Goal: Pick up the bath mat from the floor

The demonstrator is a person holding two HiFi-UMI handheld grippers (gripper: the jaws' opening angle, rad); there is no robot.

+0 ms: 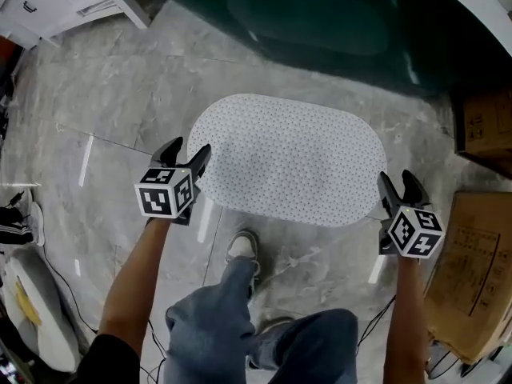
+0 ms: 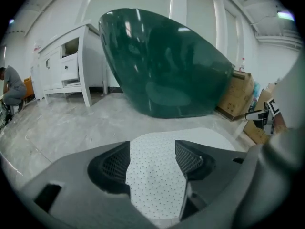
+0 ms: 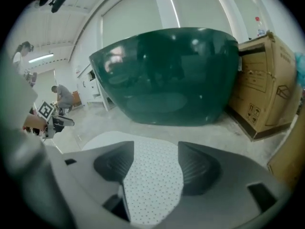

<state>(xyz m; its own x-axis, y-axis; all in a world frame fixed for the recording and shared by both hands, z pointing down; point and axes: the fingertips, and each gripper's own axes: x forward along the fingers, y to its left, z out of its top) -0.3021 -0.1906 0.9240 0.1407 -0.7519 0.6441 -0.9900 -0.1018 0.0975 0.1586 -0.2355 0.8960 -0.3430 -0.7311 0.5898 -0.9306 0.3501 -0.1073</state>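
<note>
While the white dotted bath mat (image 1: 288, 158) lies flat on the marble floor (image 1: 120, 86) before a dark green tub (image 1: 320, 14), the left gripper (image 1: 188, 149) sits at its left end and the right gripper (image 1: 398, 179) at its right end. Both gripper views show the jaws apart, the mat's edge filling the gap between them, with neither pair pressing on it.
</note>
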